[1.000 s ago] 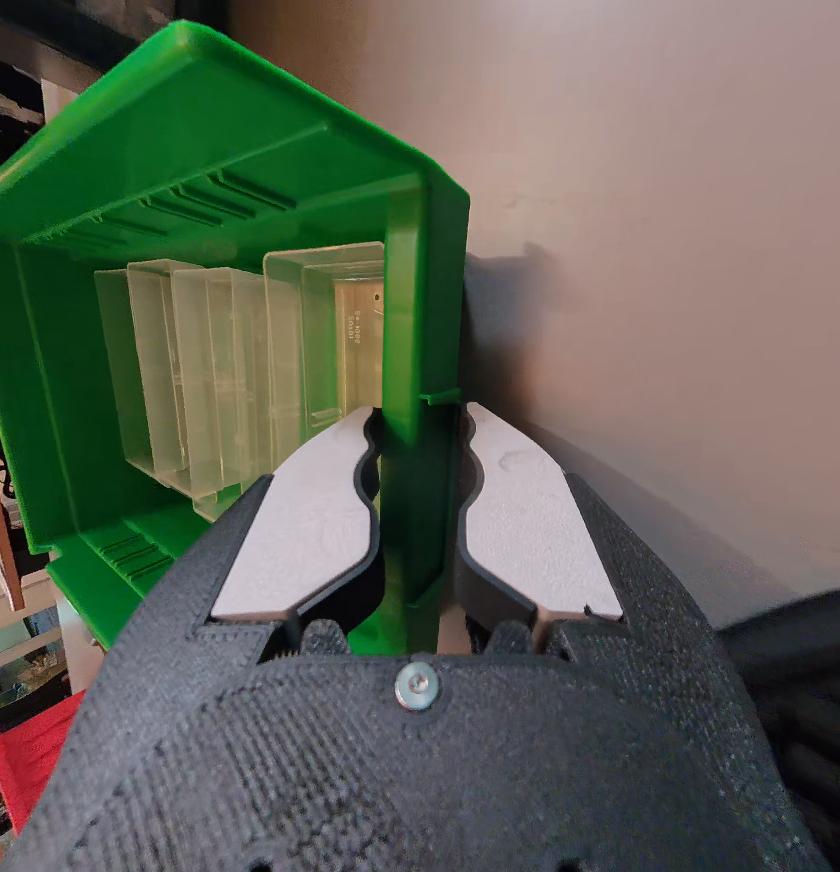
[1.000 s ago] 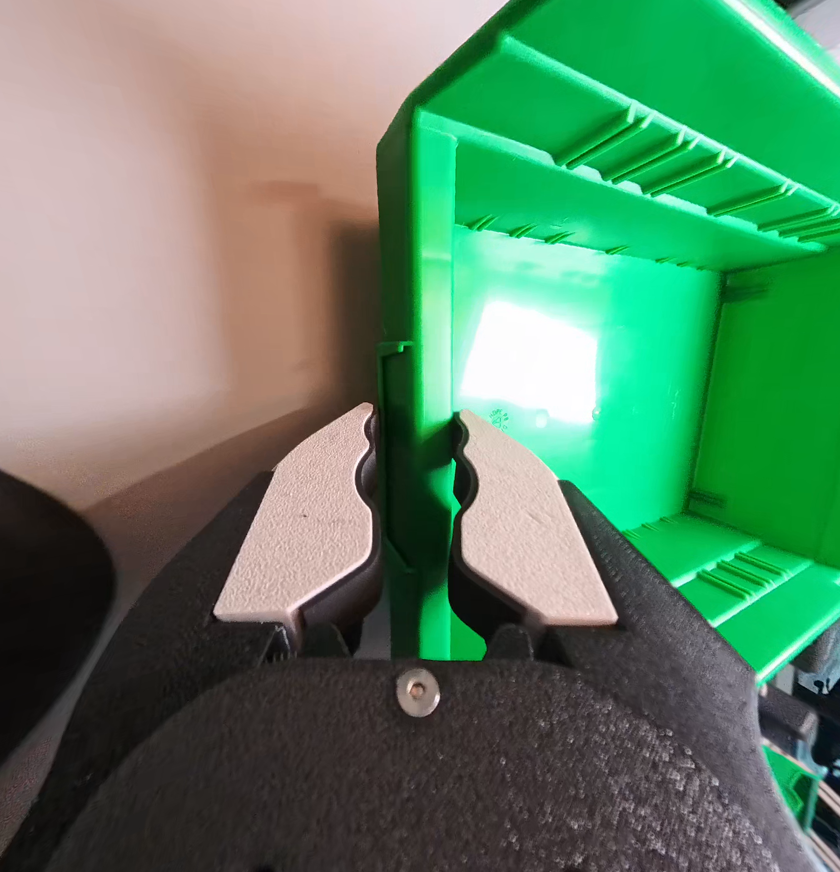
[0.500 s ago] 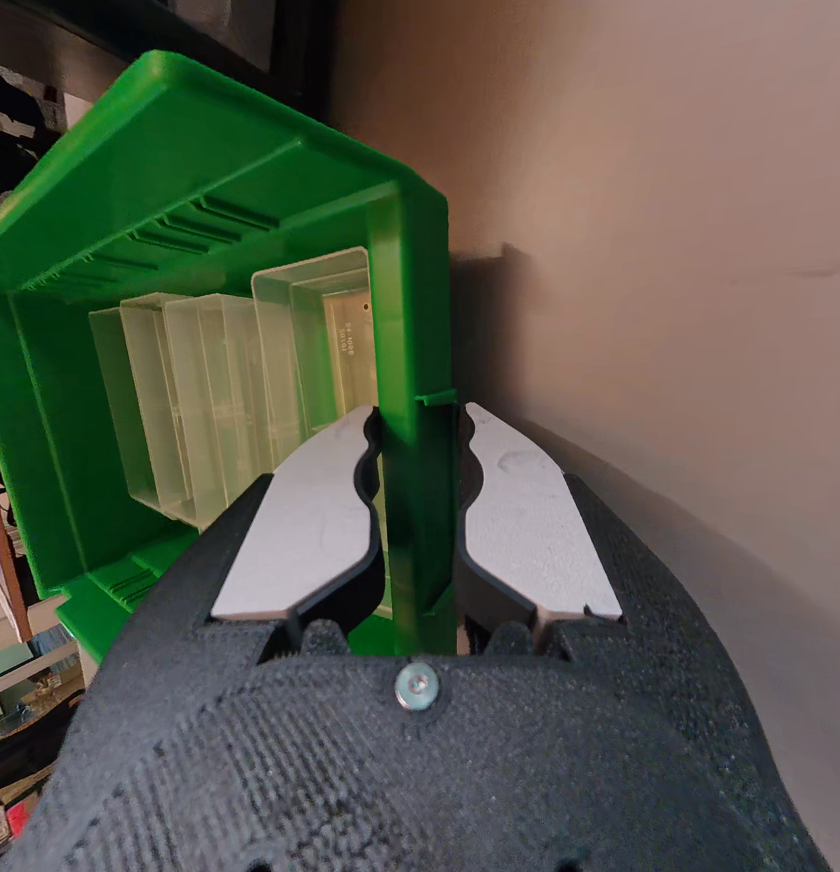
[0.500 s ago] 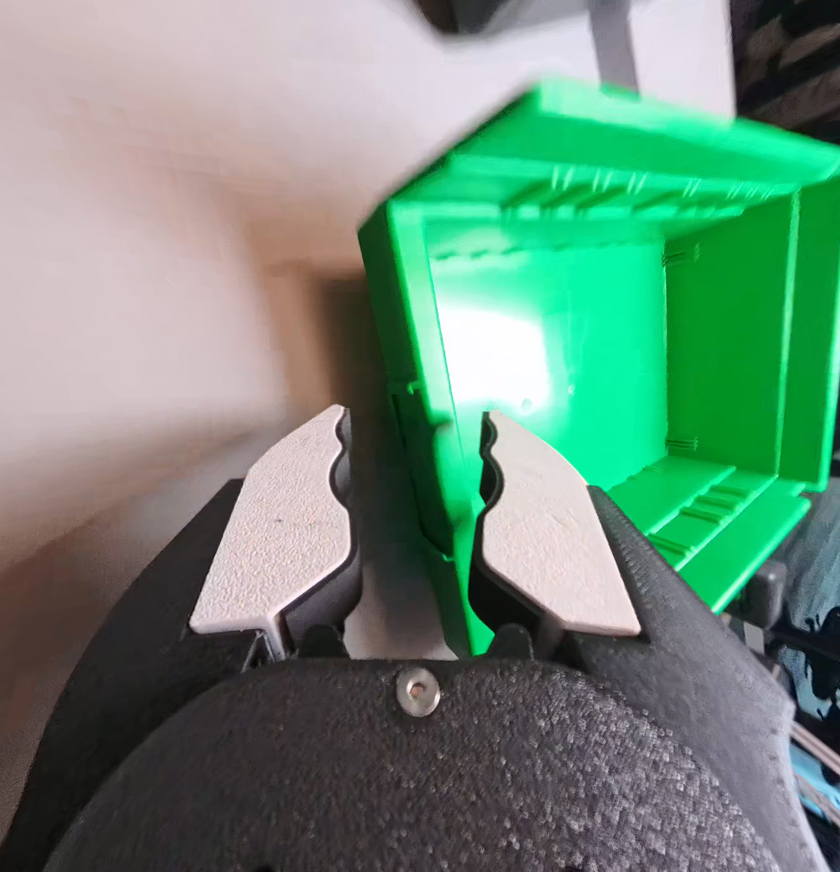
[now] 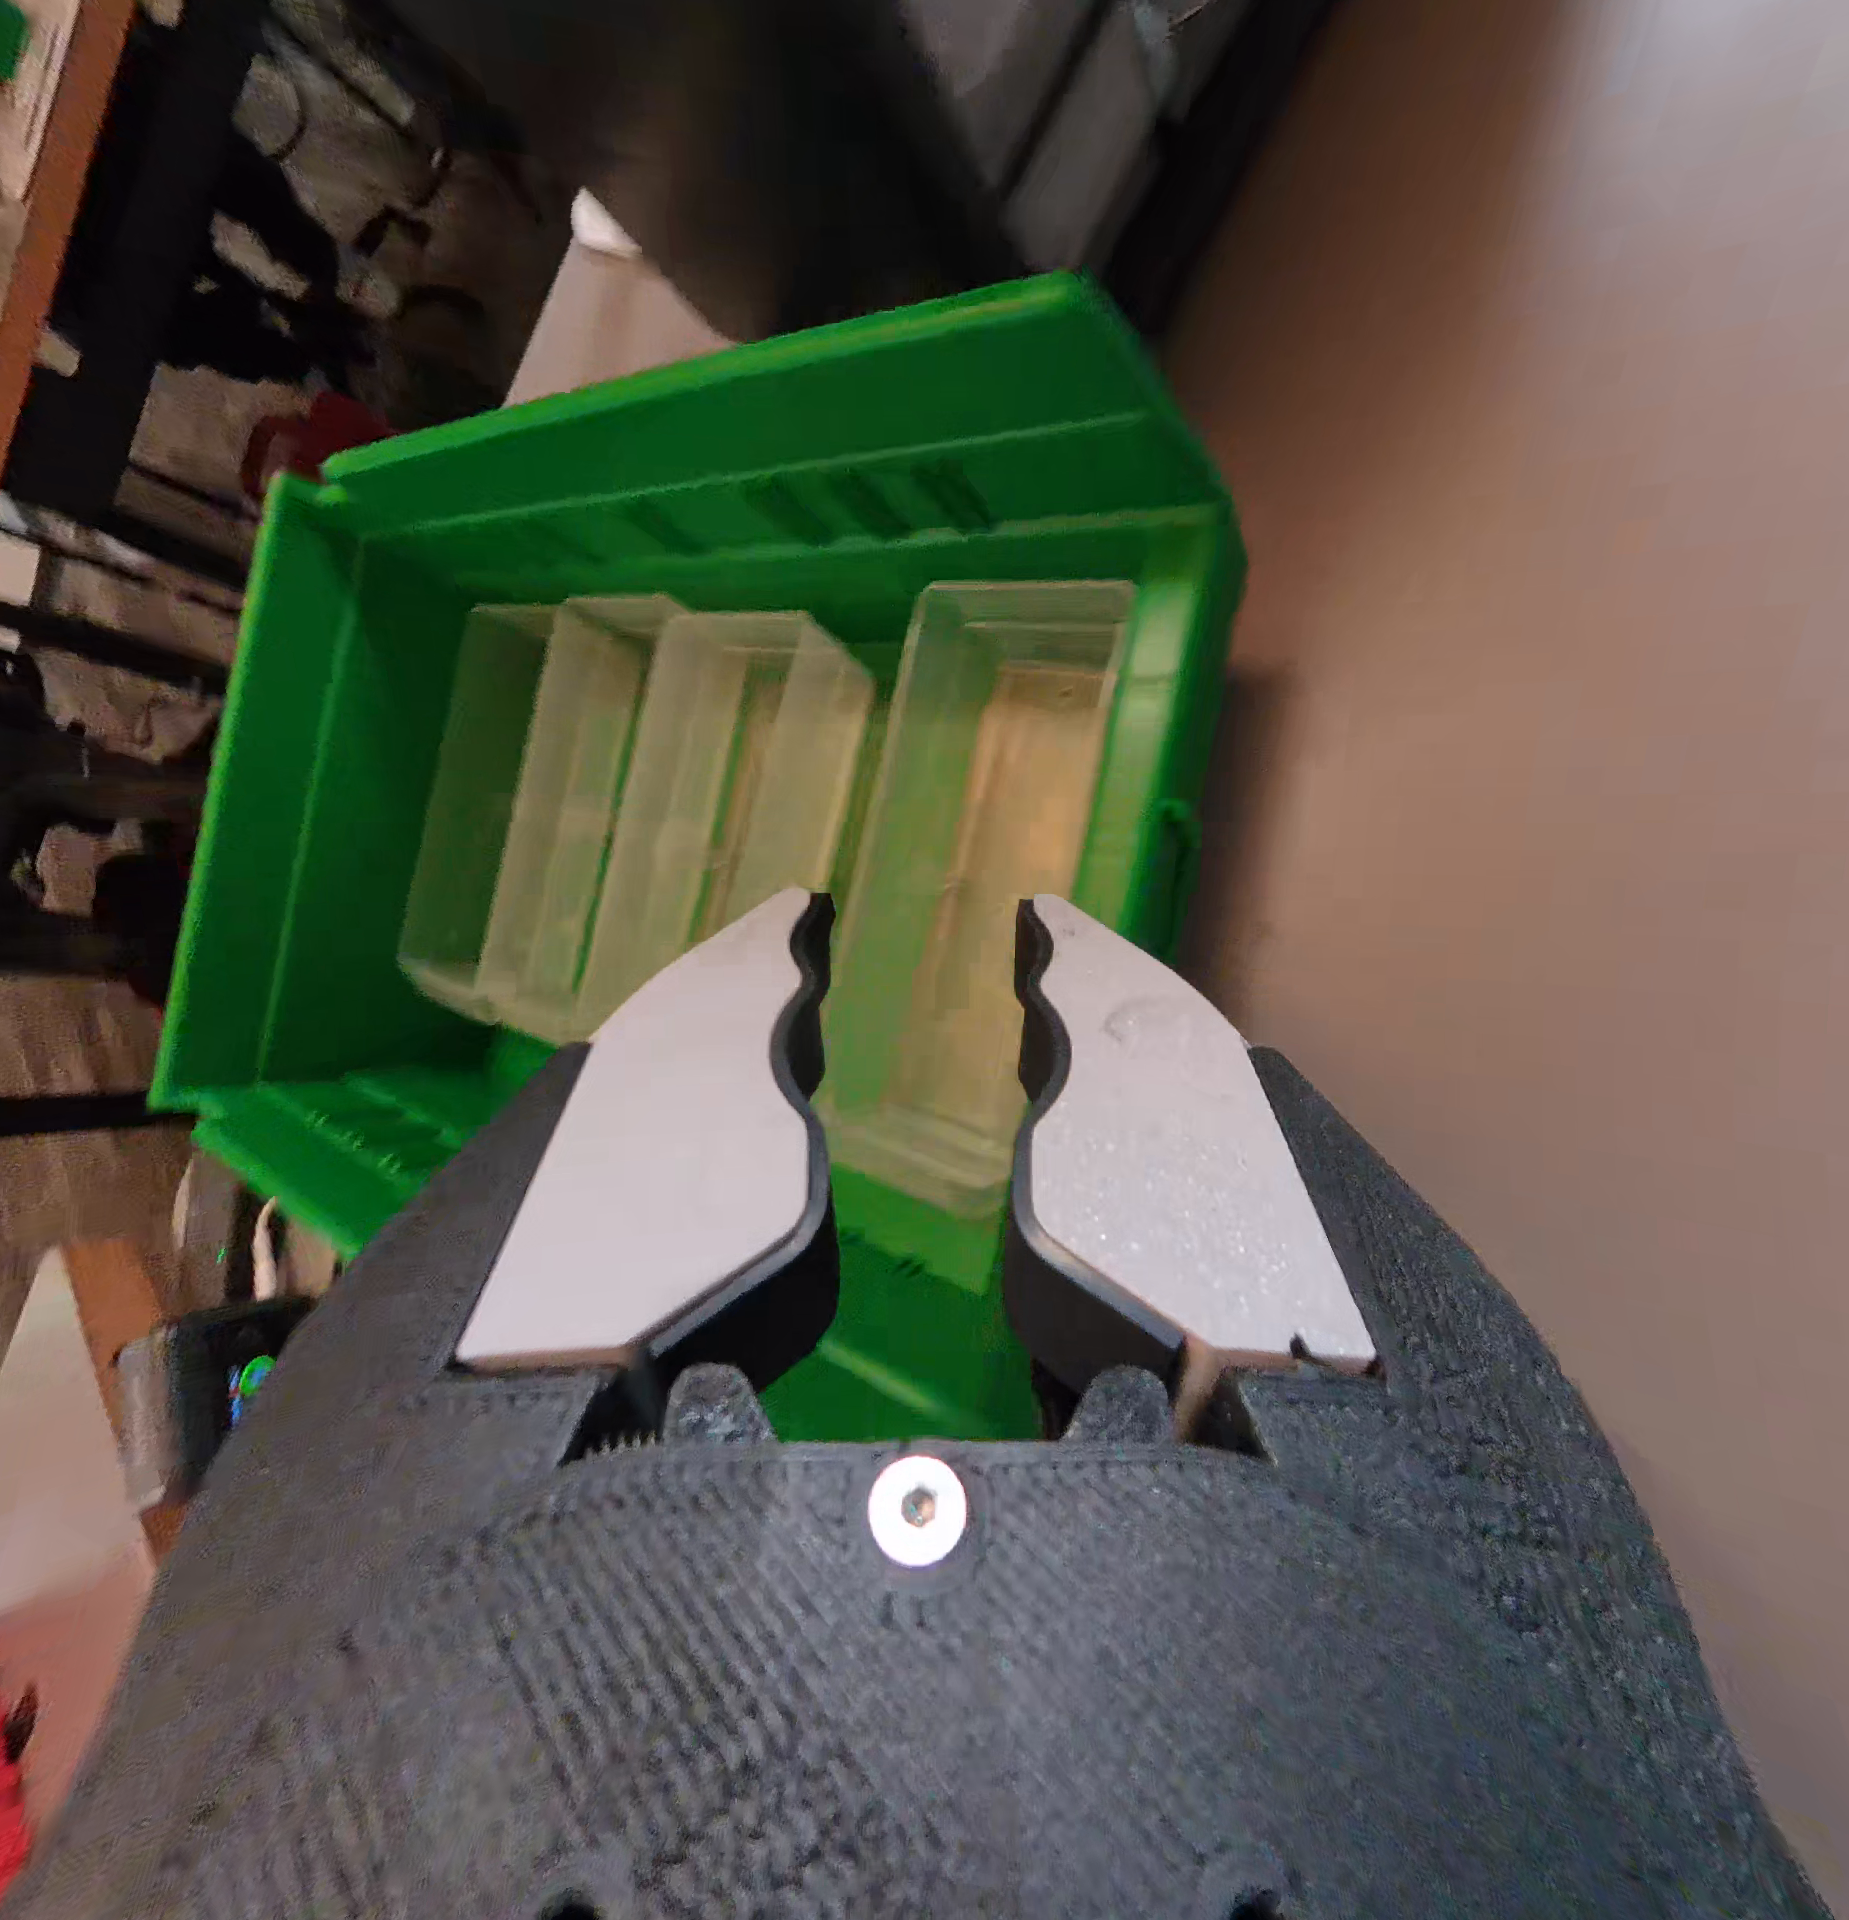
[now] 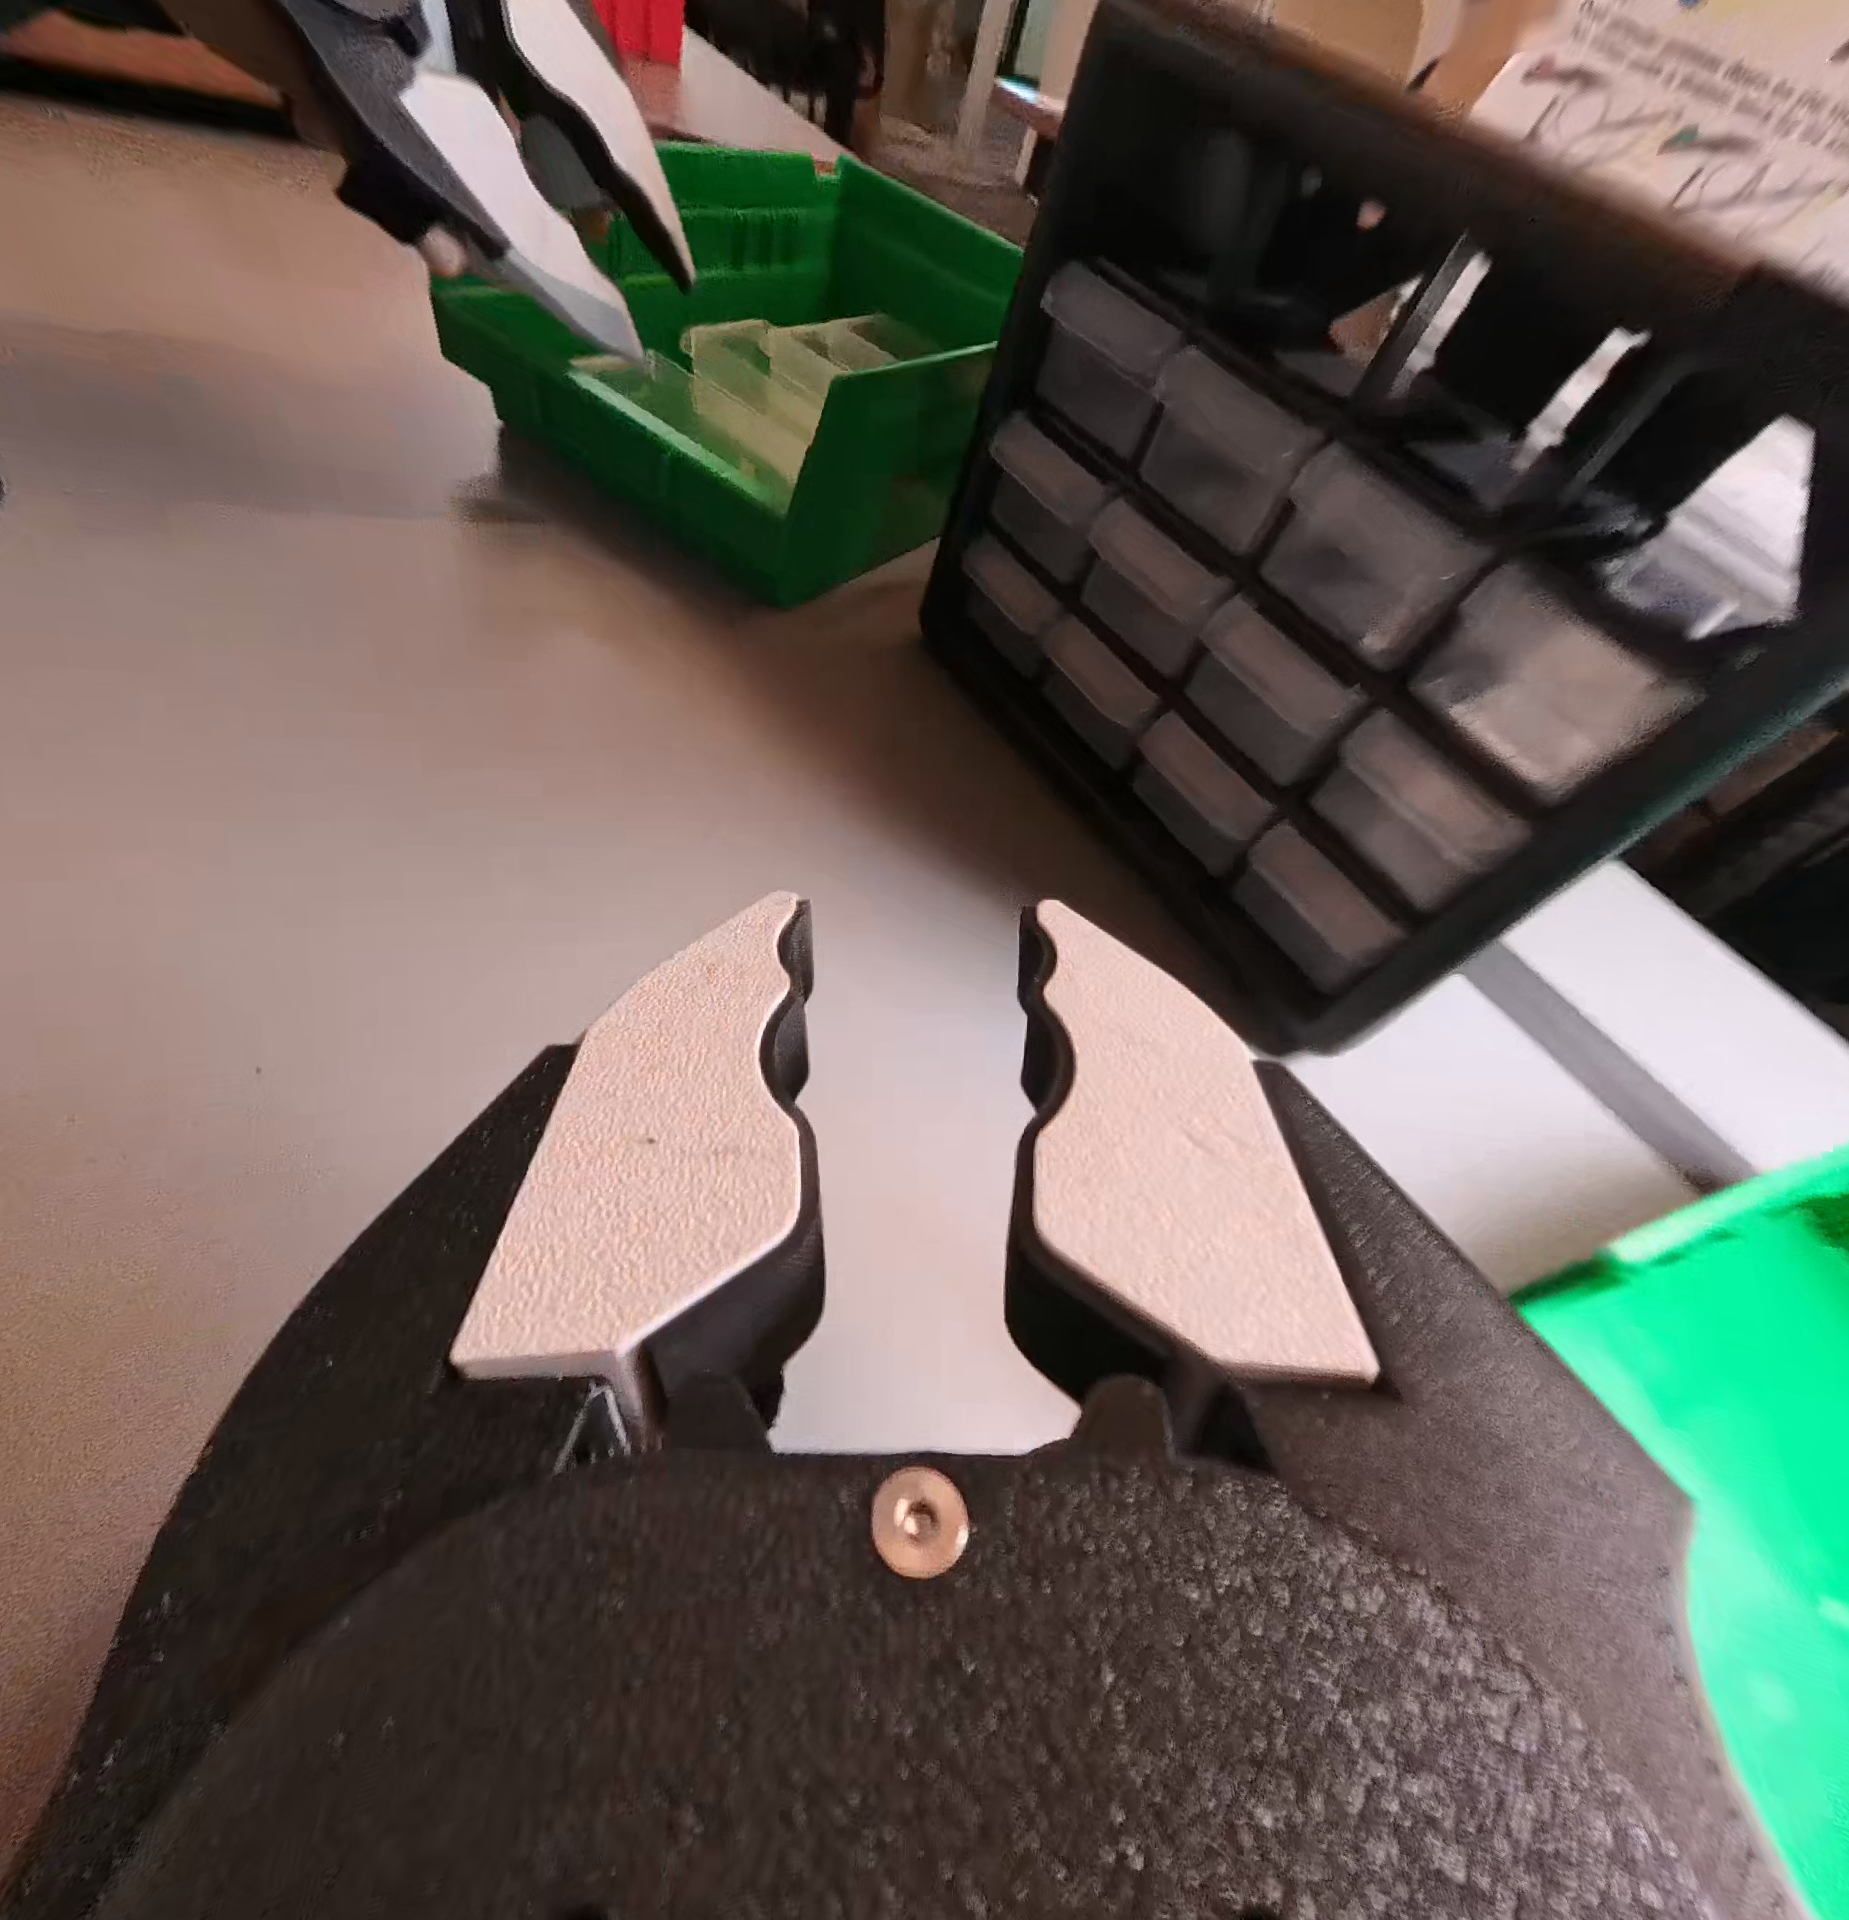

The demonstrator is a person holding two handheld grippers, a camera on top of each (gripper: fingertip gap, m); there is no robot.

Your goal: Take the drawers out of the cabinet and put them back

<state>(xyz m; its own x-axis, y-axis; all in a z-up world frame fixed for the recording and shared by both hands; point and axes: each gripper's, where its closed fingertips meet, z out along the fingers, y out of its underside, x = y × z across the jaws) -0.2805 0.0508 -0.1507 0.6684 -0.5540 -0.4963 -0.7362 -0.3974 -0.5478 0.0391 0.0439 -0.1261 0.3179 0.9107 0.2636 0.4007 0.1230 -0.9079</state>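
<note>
A black cabinet (image 6: 1315,644) with several clear drawers stands at the right of the right wrist view; its top slots look empty. A green bin (image 5: 276,831) holds several clear drawers (image 5: 639,790); one lies by its right wall (image 5: 993,831). My left gripper (image 5: 915,914) is open and empty, hovering over that drawer. In the right wrist view the left gripper (image 6: 662,312) hangs over the same bin (image 6: 795,499). My right gripper (image 6: 915,914) is open and empty, low over the table (image 6: 380,779), left of the cabinet.
A second green bin (image 6: 1730,1455) sits at the lower right of the right wrist view, close to my right gripper. Shelves and dark clutter (image 5: 172,312) lie beyond the first bin. A bare stretch of table lies between the bin and cabinet.
Both grippers have let go of the green bin walls they were clamping and opened. The left drew back above its bin. The right swung away and now faces the cabinet.
</note>
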